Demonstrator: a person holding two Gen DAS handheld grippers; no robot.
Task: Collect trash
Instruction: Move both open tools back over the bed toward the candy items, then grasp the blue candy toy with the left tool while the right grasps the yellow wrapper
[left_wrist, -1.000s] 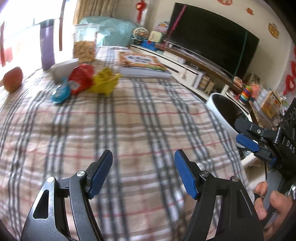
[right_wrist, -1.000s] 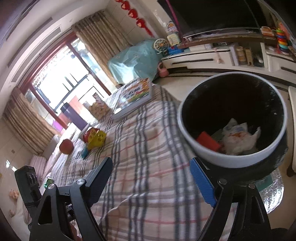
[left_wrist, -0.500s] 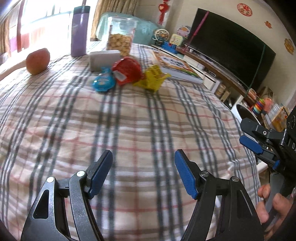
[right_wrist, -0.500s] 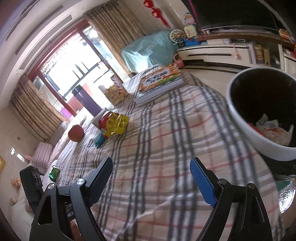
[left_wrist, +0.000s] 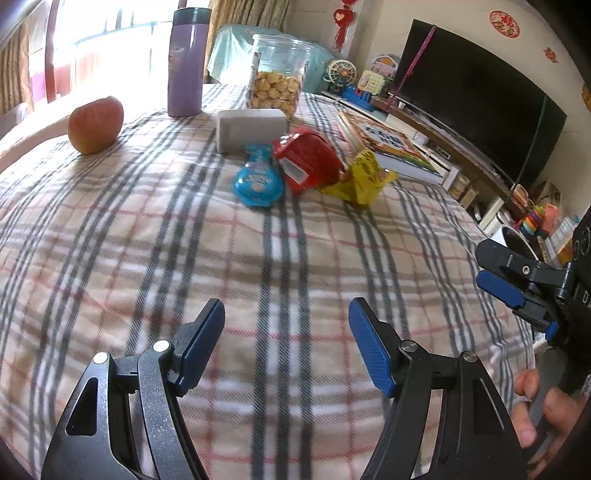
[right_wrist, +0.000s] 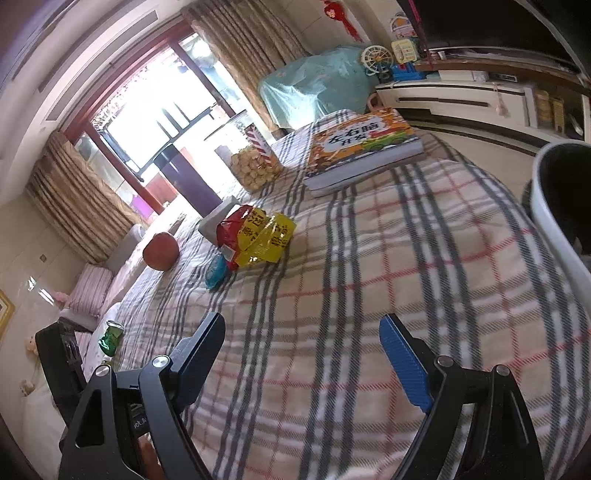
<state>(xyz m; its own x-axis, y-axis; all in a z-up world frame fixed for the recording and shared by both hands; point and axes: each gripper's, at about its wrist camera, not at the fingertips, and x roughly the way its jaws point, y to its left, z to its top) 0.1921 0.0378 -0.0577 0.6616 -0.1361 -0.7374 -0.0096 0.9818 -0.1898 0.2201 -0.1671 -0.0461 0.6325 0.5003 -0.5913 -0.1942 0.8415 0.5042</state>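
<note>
Big plaid tablecloth fills both views, and the white-rimmed bin sits just off its right edge, only a slice of it showing. Along the far edge stand a picture book, a purple flask, a cookie jar, a grey box and, toward the far left corner, an apple — none of that looks like rubbish.

The targets are the three wrappers bunched mid-table, toward the far edge: red wrapper in the middle, yellow wrapper touching its right side, blue wrapper just beside its left. I'd call this the approach for another pick, with every wrapper on the cloth and none in a grip.

Left gripper hangs over bare cloth near the front edge, fingers parted moderately, nothing between them. Right gripper likewise, fingers spread wide and empty, well short of the pile. Next move calls for reaching forward and dropping the fingers astride one crinkly wrapper; the yellow looks closest for the right hand.
</note>
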